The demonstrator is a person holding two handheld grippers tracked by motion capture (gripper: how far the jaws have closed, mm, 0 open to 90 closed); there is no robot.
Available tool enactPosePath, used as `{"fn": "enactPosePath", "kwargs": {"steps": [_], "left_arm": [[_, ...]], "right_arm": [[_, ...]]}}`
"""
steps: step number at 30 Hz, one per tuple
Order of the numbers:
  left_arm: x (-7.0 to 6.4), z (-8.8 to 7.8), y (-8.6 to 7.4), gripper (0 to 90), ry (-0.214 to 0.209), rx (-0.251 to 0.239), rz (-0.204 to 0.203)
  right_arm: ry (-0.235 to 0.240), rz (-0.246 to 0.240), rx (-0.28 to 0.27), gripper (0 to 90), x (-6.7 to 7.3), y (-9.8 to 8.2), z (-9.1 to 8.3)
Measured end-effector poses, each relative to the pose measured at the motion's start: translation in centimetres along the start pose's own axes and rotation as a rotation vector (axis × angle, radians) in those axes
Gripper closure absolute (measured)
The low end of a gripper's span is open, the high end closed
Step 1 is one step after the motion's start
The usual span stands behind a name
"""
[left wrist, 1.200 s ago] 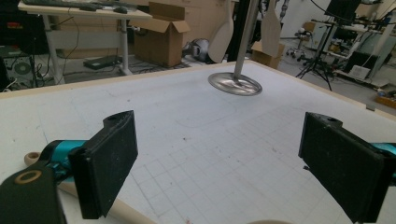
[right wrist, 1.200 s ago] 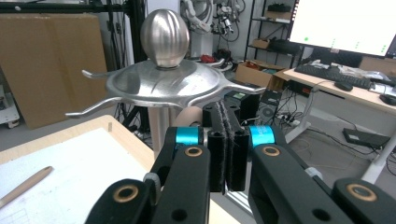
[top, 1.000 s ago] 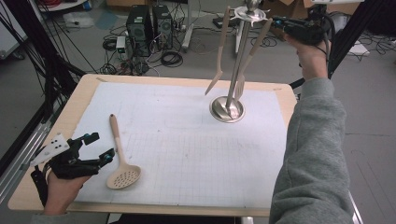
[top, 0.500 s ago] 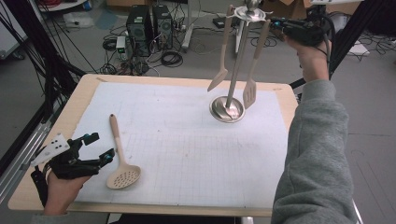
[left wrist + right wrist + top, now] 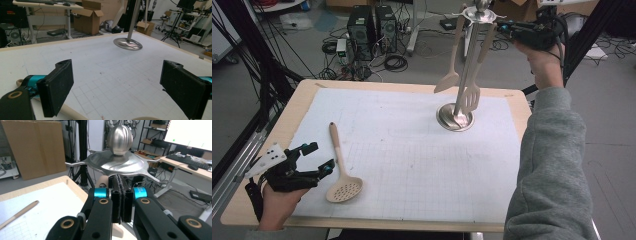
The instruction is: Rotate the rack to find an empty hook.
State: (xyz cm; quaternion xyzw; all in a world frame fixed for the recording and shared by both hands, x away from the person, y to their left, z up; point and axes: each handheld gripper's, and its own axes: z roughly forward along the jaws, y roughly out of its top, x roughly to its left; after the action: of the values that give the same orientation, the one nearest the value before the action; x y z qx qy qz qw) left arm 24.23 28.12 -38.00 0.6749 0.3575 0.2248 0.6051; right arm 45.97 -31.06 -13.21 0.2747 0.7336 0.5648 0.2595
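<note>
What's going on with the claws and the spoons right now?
Left gripper open beside skimmer on table. Right gripper shut at rack top, by hanging spatula. Nothing in the way.

Silver metal utensil stand (image 5: 455,118) with beige spoon (image 5: 449,75) and spatula (image 5: 472,95); beige slotted spoon (image 5: 343,185) on a white, faintly gridded mat (image 5: 412,165); black grippers with teal accents; grey sleeve (image 5: 547,170).

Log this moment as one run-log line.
left gripper: open, beside skimmer spoon on mat | right gripper: shut, at top disc of utensil stand | spoon and slotted turner: hanging
</note>
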Motion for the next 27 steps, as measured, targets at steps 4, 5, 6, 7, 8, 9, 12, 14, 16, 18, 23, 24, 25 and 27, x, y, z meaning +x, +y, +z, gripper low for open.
{"fn": "enactPosePath", "kwargs": {"steps": [4, 5, 6, 7, 8, 9, 12, 14, 16, 18, 23, 24, 25, 27], "left_arm": [[0.0, 0.0, 0.0, 12.2, -0.001, 0.001, 0.0], [0.0, 0.0, 0.0, 12.2, 0.0, 0.001, 0.001], [0.0, 0.0, 0.0, 12.2, -0.001, 0.002, 0.001], [0.0, 0.0, 0.0, 12.2, -0.001, 0.0, 0.001], [0.0, 0.0, 0.0, 12.2, -0.001, 0.0, 0.002], [0.0, 0.0, 0.0, 12.2, 0.001, 0.0, 0.001], [0.0, 0.0, 0.0, 12.2, 0.002, 0.0, 0.001], [0.0, 0.0, 0.0, 12.2, 0.002, -0.002, 0.0], [0.0, -0.1, 0.0, 12.2, 0.003, -0.002, -0.001], [0.0, -0.1, 0.0, 12.2, 0.003, -0.002, 0.0], [0.1, -0.1, 0.0, 12.2, 0.003, -0.001, -0.001], [0.1, -0.1, 0.0, 12.2, 0.004, -0.001, -0.001], [0.1, -0.1, 0.0, 12.2, 0.005, 0.002, 0.0], [0.1, -0.1, 0.0, 12.2, 0.004, 0.0, 0.0]], "right_arm": [[0.008, 0.002, 0.001, 89.7, 0.3, 0.1, 0.1], [0.008, -0.001, 0.0, 89.7, 0.3, 0.1, 0.1], [0.012, 0.001, 0.001, 89.7, 0.4, 0.2, 0.1], [0.012, 0.0, 0.005, 89.7, 0.5, 0.2, 0.1], [0.017, -0.003, 0.003, 89.7, 0.6, 0.2, 0.2], [0.017, -0.006, 0.005, 89.7, 0.6, 0.2, 0.3], [0.027, -0.008, 0.009, 89.7, 0.9, 0.3, 0.6], [0.032, -0.002, 0.017, 89.7, 1.1, 0.4, 0.8], [0.04, -0.013, 0.017, 89.7, 1.2, 0.4, 1.1], [0.047, -0.02, 0.019, 89.7, 1.4, 0.5, 1.4], [0.06, -0.032, 0.021, 89.7, 1.8, 0.7, 1.9], [0.058, -0.035, 0.024, 89.7, 1.8, 0.7, 1.9], [0.061, -0.039, 0.025, 89.7, 1.9, 0.7, 2.0], [0.064, -0.034, 0.029, 89.7, 2.1, 0.8, 2.1]]}}
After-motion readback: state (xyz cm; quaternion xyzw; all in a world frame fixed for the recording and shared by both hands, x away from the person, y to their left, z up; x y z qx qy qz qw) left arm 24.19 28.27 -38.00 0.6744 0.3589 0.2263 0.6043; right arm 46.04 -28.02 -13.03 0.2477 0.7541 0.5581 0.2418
